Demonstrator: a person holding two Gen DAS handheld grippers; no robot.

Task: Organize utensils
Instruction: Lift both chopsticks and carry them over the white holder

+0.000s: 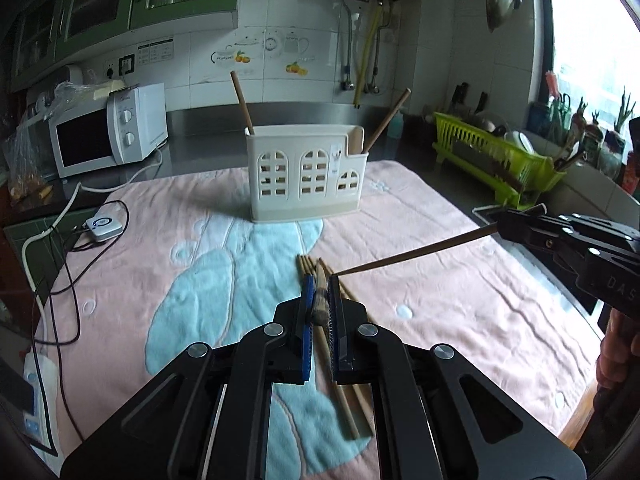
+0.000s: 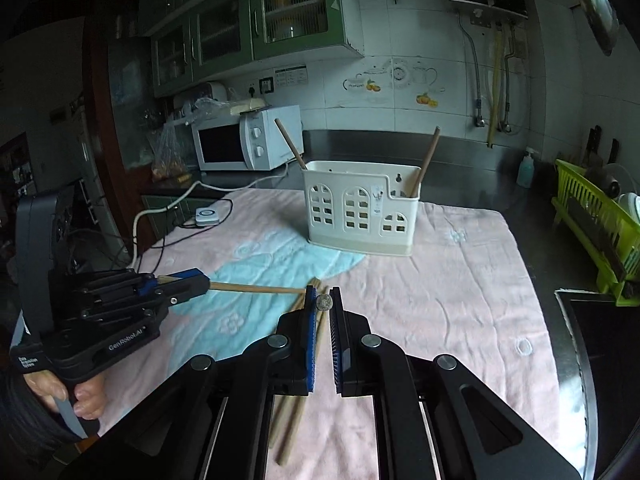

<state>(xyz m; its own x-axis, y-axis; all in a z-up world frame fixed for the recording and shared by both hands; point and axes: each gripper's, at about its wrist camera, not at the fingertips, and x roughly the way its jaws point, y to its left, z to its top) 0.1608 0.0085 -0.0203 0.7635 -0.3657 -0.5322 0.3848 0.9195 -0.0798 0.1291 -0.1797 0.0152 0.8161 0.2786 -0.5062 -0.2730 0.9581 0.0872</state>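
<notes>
A: You are clamping one chopstick (image 2: 252,289) in the left tongs (image 1: 320,280) and another chopstick (image 1: 416,255) in the right tongs (image 2: 323,294), both pinched shut on a thin stick near its end.

B: So each is likely pivoting or slipping, and the two tips are crossing close together. You are risking a clash.

A: Right. Below the tongs, at six o'clock, loose chopsticks (image 1: 348,404) are lying on the pink towel (image 1: 460,280) over the tabletop.

B: Farther off at twelve, the white holder (image 1: 304,172) is already carrying two sticks leaning outward. You are risking knocking them or tipping it. At ten, cables (image 1: 64,264) are trailing.
</notes>
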